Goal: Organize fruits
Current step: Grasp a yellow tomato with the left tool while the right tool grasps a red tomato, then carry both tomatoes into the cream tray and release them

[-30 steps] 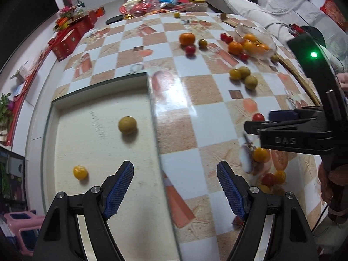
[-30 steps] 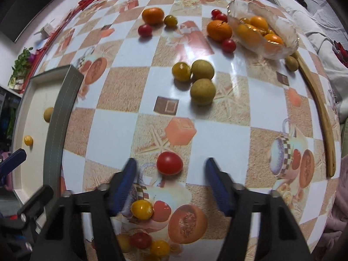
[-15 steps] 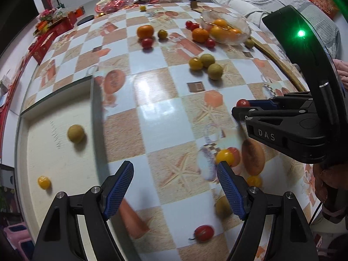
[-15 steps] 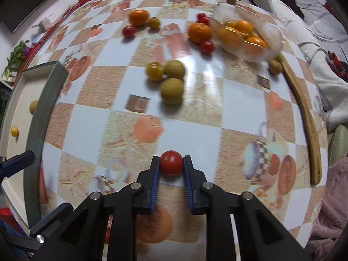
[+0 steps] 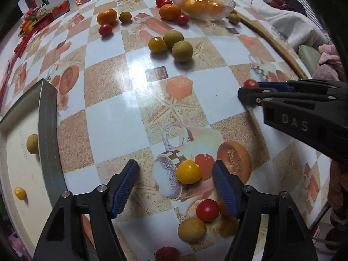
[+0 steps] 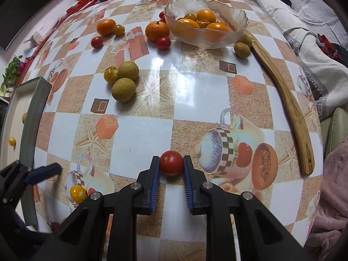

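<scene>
A checkered tabletop [image 6: 195, 100] is scattered with small fruits. The right gripper [image 6: 171, 169] has its fingers clenched on a red tomato [image 6: 171, 162] at the near edge of the tabletop. The left gripper [image 5: 176, 180] has its fingers spread wide, with a yellow tomato [image 5: 188, 172] lying on the tabletop between them, nearer the right-hand finger; whether it touches that finger is unclear. Just nearer the camera lie another red tomato [image 5: 207, 210] and a tan round fruit [image 5: 191, 229]. At the far side, a glass bowl [image 6: 236, 29] holds oranges. To the left, a tray [image 5: 46, 130] holds one tan fruit and one small yellow fruit, well apart.
</scene>
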`<state>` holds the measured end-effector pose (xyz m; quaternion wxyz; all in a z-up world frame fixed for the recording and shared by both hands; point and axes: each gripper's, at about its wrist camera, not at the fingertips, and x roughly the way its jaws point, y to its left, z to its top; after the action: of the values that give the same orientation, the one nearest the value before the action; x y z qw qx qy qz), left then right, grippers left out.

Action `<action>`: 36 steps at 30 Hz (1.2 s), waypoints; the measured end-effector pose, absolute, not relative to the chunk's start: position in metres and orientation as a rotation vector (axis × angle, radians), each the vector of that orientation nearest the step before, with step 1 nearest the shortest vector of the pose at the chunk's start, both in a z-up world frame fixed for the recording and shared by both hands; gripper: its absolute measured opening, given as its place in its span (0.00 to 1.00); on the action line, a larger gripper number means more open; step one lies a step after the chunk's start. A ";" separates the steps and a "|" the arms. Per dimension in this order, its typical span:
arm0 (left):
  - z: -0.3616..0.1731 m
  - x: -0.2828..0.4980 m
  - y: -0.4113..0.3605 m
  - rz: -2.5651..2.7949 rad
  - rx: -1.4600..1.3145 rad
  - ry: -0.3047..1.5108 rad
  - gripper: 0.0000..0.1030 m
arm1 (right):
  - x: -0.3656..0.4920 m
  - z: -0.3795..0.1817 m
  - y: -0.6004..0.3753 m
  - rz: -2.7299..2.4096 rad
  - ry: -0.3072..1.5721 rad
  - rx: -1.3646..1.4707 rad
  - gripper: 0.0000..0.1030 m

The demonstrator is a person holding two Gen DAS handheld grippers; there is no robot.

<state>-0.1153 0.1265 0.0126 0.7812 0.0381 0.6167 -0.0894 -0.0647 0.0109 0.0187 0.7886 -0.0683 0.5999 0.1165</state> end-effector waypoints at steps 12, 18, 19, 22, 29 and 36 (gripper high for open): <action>0.021 -0.115 0.132 -0.237 -0.063 1.321 0.21 | -0.060 0.024 -0.013 0.292 1.313 0.011 0.22; 0.036 -0.120 0.157 -0.198 -0.112 1.291 0.21 | -0.065 0.029 -0.019 0.295 1.317 0.030 0.22; 0.038 -0.121 0.160 -0.193 -0.113 1.286 0.21 | -0.066 0.031 -0.017 0.297 1.318 0.030 0.22; 0.046 -0.124 0.173 -0.172 -0.123 1.271 0.21 | -0.067 0.036 -0.011 0.310 1.313 0.031 0.22; 0.060 -0.131 0.206 -0.111 -0.151 1.238 0.21 | -0.068 0.047 0.016 0.360 1.302 0.016 0.22; 0.066 -0.146 0.247 -0.031 -0.186 1.220 0.21 | -0.071 0.058 0.060 0.433 1.288 -0.022 0.22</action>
<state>-0.1460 0.2472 0.0658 0.8156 -0.0872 0.5719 -0.0144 -0.0706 0.0602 0.0577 0.7779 -0.0102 0.5955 0.2004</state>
